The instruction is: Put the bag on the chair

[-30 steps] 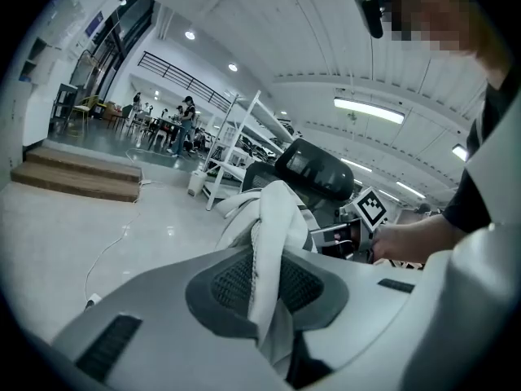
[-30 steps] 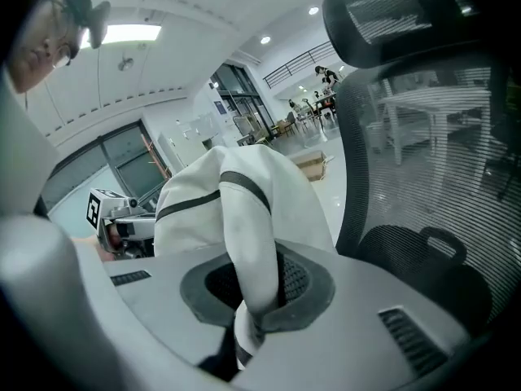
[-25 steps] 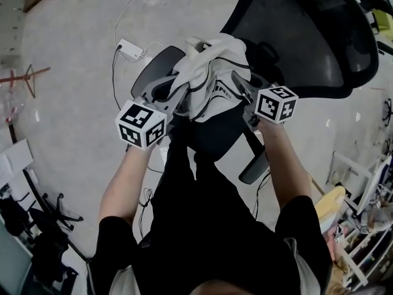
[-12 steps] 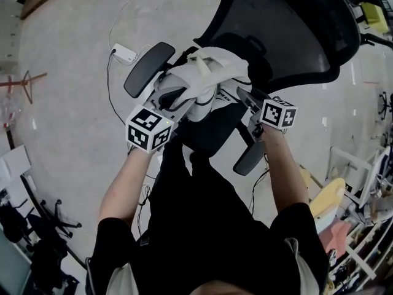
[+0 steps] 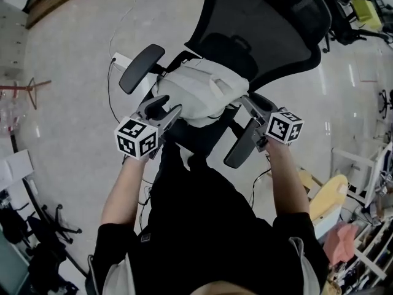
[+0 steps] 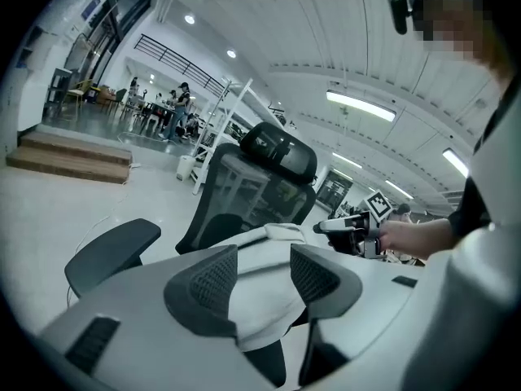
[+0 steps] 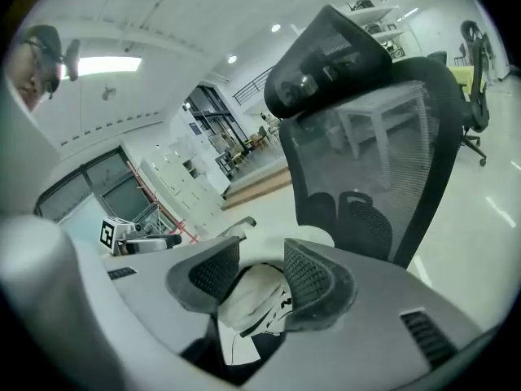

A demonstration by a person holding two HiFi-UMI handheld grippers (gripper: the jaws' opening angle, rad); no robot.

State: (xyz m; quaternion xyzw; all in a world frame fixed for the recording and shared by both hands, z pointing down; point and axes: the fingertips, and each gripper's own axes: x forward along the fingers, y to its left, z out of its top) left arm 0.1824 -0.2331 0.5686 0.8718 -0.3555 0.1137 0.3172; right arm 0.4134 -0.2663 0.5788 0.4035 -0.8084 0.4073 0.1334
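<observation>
The white bag (image 5: pixel 202 94) with black print lies slumped on the seat of the black mesh office chair (image 5: pixel 261 23). My left gripper (image 5: pixel 164 105) sits at the bag's near left edge. Its jaws have just been opening and now stand wide, with nothing pressed between the pads. My right gripper (image 5: pixel 249 106) is at the bag's near right edge, above the right armrest (image 5: pixel 241 143). Its jaws have also just been opening and hold nothing. The left gripper view has the bag (image 6: pixel 260 308) beyond the left gripper (image 6: pixel 262 255). In the right gripper view the bag (image 7: pixel 260 296) lies past the right gripper (image 7: pixel 260 251).
The chair's left armrest (image 5: pixel 141 67) juts out beside the left gripper. A white power strip (image 5: pixel 120 58) with cables lies on the floor behind it. More chairs (image 5: pixel 347 11) stand at the back right, shelving and a yellow object (image 5: pixel 328 201) at the right.
Both grippers were closed on the bag's top and have let go, opened and drawn back toward the person. The bag has sunk flat onto the seat.
</observation>
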